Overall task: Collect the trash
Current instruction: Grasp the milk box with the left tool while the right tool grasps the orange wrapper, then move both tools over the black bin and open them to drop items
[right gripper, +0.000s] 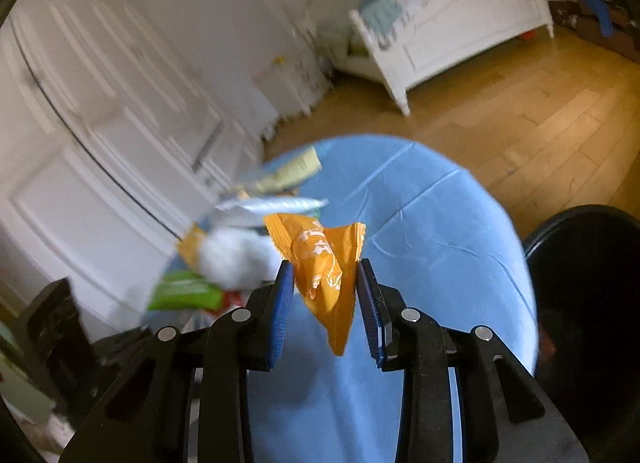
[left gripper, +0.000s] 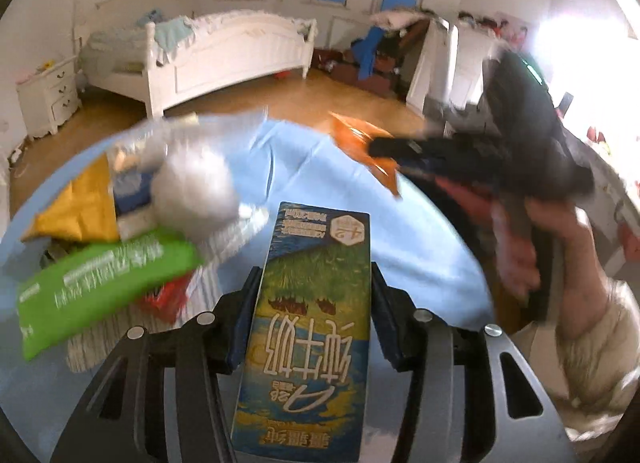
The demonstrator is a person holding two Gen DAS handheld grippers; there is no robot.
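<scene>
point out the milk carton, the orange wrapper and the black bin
milk carton (left gripper: 308, 327): left wrist view, middle of its printed face.
orange wrapper (right gripper: 320, 263): right wrist view, crumpled middle between the pads.
black bin (right gripper: 588, 303): right wrist view, dark side wall.

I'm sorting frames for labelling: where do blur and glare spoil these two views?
Left wrist view: the trash pile and the right tongs are motion-smeared, window glare whites out the right edge, yet the milk carton is sharp. Right wrist view: the orange wrapper is crisp; the wardrobe streaks.
</scene>
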